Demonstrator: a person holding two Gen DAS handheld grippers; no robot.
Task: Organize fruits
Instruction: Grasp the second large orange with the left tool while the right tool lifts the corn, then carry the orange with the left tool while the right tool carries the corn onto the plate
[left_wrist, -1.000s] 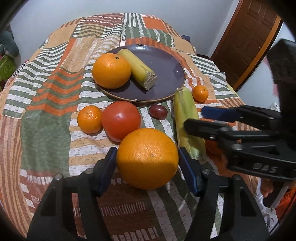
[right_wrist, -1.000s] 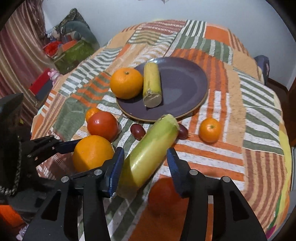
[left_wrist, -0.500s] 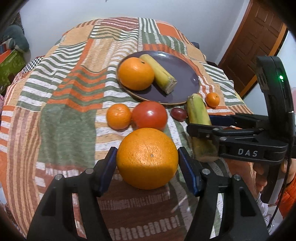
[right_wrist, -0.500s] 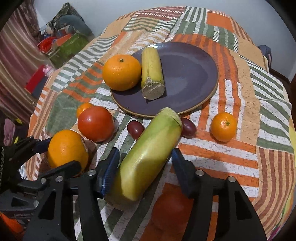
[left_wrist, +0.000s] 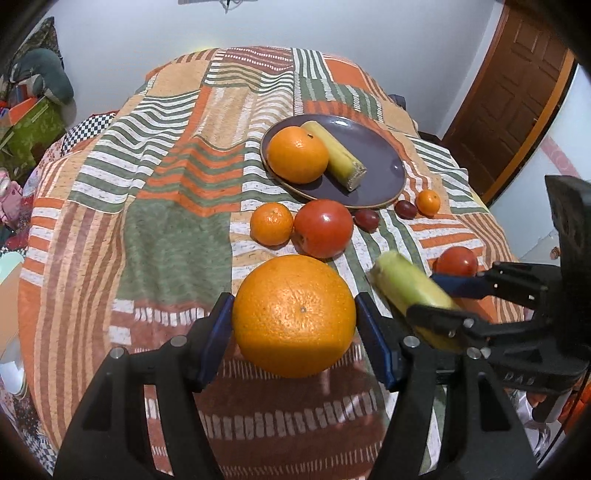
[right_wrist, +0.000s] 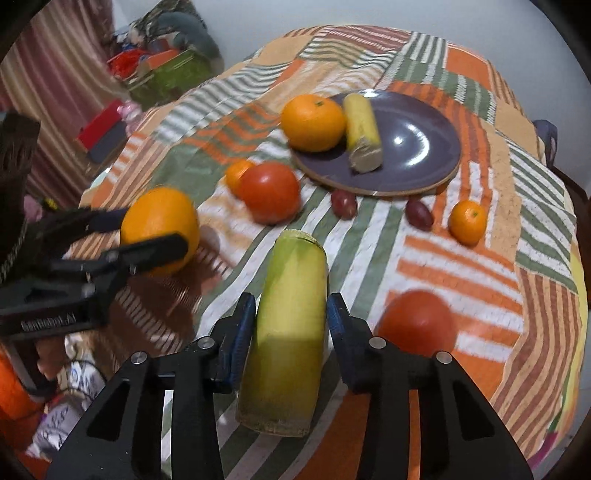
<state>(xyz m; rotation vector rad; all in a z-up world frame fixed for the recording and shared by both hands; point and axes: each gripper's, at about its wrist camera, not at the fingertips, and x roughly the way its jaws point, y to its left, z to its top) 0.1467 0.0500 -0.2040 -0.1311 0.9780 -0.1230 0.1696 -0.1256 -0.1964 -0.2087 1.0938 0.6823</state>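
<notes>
Left wrist view is showing the left gripper (left_wrist: 293, 321) clamping a large orange (left_wrist: 293, 315) between its blue pads, lifted clear of the patchwork cloth (left_wrist: 173, 236). In the right wrist view the right gripper (right_wrist: 290, 325) is closing its jaws on a green-yellow banana piece (right_wrist: 288, 332) — the pads are pressing its sides near the middle. The purple plate (right_wrist: 424, 166) is already carrying another orange (right_wrist: 314, 122) and a banana piece (right_wrist: 362, 131), so free room is lying only on its right half. Both grippers are working close together; heading for the plate at once, they are risking a collision, and the round orange is likely rolling off the shallow rim if released carelessly.
</notes>
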